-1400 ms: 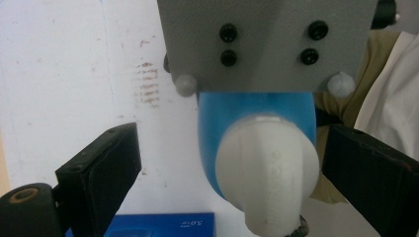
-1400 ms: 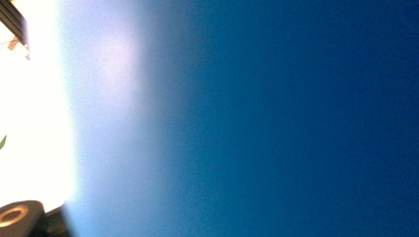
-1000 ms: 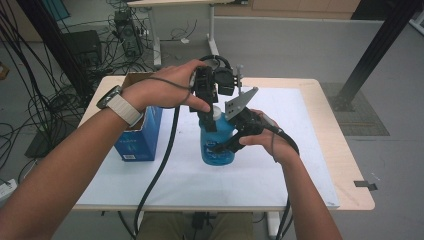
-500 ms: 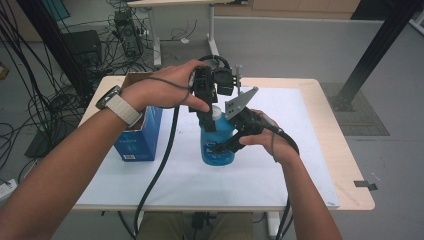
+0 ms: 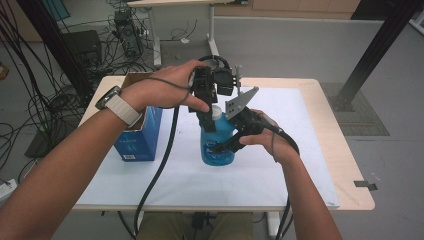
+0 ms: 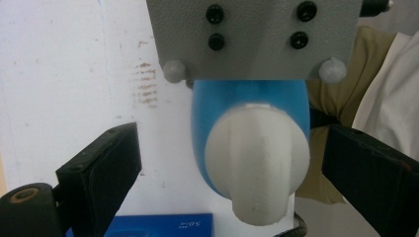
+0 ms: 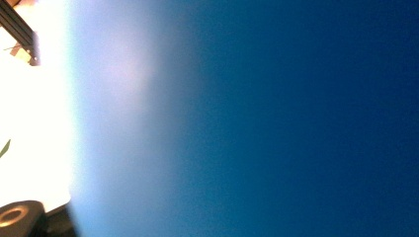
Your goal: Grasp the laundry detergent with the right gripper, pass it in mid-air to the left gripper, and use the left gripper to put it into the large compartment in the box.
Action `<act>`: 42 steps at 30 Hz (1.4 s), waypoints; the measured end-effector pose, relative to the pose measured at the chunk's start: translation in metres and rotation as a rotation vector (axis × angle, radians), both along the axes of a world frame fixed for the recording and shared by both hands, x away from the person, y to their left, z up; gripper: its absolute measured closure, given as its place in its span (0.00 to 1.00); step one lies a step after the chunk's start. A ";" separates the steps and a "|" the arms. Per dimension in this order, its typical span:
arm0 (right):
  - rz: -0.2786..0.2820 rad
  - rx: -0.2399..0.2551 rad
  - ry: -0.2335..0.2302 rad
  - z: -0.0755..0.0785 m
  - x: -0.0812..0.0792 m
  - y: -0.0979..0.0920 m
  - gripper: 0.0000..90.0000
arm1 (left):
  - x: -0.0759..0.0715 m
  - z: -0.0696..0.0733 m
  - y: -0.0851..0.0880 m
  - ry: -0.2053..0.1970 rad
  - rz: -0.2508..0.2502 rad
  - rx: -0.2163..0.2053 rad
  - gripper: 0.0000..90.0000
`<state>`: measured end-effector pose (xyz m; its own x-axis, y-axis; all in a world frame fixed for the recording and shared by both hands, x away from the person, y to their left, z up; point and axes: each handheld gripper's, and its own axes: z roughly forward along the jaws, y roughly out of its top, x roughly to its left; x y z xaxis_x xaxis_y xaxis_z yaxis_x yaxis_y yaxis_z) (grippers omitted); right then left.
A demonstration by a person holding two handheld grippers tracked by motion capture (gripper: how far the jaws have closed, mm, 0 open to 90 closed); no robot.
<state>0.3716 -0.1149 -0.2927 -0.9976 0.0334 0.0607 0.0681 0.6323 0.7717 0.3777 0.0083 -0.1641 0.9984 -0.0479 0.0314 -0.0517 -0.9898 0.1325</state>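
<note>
Bottle point(image 5: 218, 142): standing mid-bench.
Right tool point(image 5: 220, 146): clamping the bottle's side.
Left tool point(image 6: 232, 163): gaping wide around the cap point(image 6: 257, 163).

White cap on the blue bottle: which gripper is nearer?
Left. The left gripper hangs over the cap, jaws open either side of it, not touching. The right gripper is lower, shut on the bottle body.
</note>
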 end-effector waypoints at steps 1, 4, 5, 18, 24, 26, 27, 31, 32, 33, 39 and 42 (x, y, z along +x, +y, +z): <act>-0.002 0.000 0.003 0.000 0.000 0.000 0.48 | 0.000 0.000 0.000 0.000 0.001 0.000 0.10; -0.002 -0.001 0.004 0.000 0.000 0.000 0.48 | 0.000 0.000 0.001 0.000 0.001 -0.001 0.10; -0.002 0.000 0.004 0.000 0.000 0.000 0.48 | 0.000 0.000 0.001 0.001 0.001 0.000 0.10; -0.005 -0.001 0.006 0.000 0.000 0.000 0.48 | -0.001 -0.001 0.001 0.003 0.002 0.000 0.10; -0.006 0.001 0.010 0.000 0.000 0.000 0.48 | 0.000 -0.002 0.001 0.005 0.002 0.001 0.10; -0.004 0.000 0.006 -0.001 0.000 0.000 0.48 | -0.001 -0.002 0.001 0.004 0.003 0.000 0.10; -0.006 -0.002 0.011 -0.001 0.000 0.000 0.48 | 0.000 -0.001 0.001 0.004 0.000 0.003 0.10; -0.006 -0.001 0.008 -0.001 0.000 0.000 0.48 | -0.001 -0.002 0.001 0.005 0.003 -0.002 0.10; -0.005 -0.001 0.008 -0.001 0.000 0.000 0.48 | -0.001 -0.002 0.002 0.005 0.004 -0.004 0.10; -0.004 0.002 0.005 -0.001 0.000 0.001 0.48 | -0.001 -0.002 0.002 0.005 0.003 -0.002 0.10; -0.005 0.000 0.007 -0.001 0.000 0.001 0.48 | -0.001 -0.002 0.002 0.007 0.004 -0.005 0.10; -0.005 -0.002 0.008 0.000 0.000 0.000 0.48 | -0.001 -0.003 0.002 0.007 0.004 -0.005 0.10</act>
